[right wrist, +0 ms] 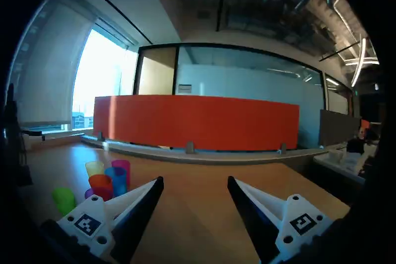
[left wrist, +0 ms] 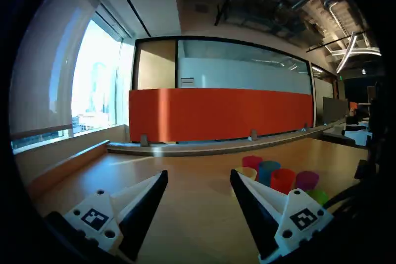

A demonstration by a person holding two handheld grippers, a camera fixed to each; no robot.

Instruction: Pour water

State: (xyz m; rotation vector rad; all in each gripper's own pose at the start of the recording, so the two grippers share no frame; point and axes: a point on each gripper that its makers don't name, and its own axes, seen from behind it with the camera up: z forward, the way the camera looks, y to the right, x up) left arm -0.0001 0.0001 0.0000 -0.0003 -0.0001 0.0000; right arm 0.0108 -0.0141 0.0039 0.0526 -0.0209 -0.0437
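- My left gripper (left wrist: 198, 174) is spread wide with nothing between the fingers, low over bare table (left wrist: 148, 165).
- My right gripper (right wrist: 195, 180) is the same: fingers apart, holding nothing, low over the table.
- Cups (left wrist: 277, 177): a tight bunch of coloured plastic ones, upright on the table.
- In the left gripper view they sit ahead and to the right of my left gripper, partly behind its right finger.
- In the right gripper view the same bunch is ahead and to the left, just past the left finger.
- The green cup (right wrist: 63, 198) stands a little apart from the rest there.
- So the cups lie between my two grippers, a bit forward of both.
- Colours I can make out: yellow, pink, blue, orange, purple, green.
- I can't tell if any cup has water in it, since I see them from low and side-on.
- I can't tell which cup is the source and which the target either.
- Progress, my judgement: nothing done. No cup is gripped, lifted or tilted.
- Left to do: close on one cup, lift it, carry it over another, tip it. That is the whole task.
- Background: an orange partition (left wrist: 218, 113) along the table's far edge, and a bright window (left wrist: 94, 90) to the left.
- Risk, my guess: the cups look packed close, so taking one may knock its neighbours.
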